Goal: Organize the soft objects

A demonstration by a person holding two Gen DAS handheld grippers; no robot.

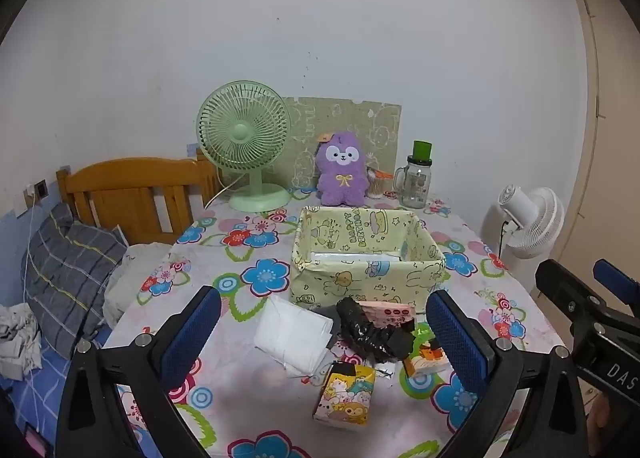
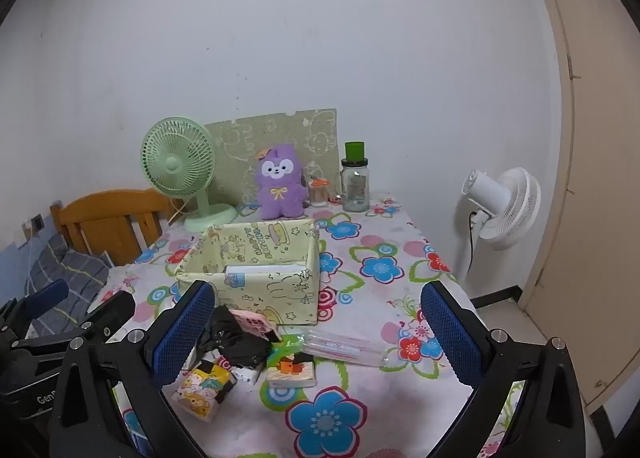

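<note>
A yellow cartoon-print fabric box (image 1: 362,278) (image 2: 256,282) stands mid-table with a white flat item inside. In front of it lie a white folded cloth (image 1: 294,332), a crumpled black bag (image 1: 372,332) (image 2: 234,342), a pink tissue pack (image 1: 388,312) (image 2: 254,324), a yellow cartoon tissue pack (image 1: 346,394) (image 2: 204,388), an orange-and-green tissue pack (image 1: 426,354) (image 2: 292,368) and a clear plastic packet (image 2: 344,348). My left gripper (image 1: 324,332) is open above the pile. My right gripper (image 2: 318,336) is open, to the right of the left one.
A purple plush toy (image 1: 342,170) (image 2: 280,186), a green desk fan (image 1: 246,146) (image 2: 180,174), a glass jar with a green cap (image 1: 416,178) (image 2: 355,182) stand at the table's back. A white floor fan (image 1: 528,222) (image 2: 504,210) is right; a bed with pillow (image 1: 68,270) left.
</note>
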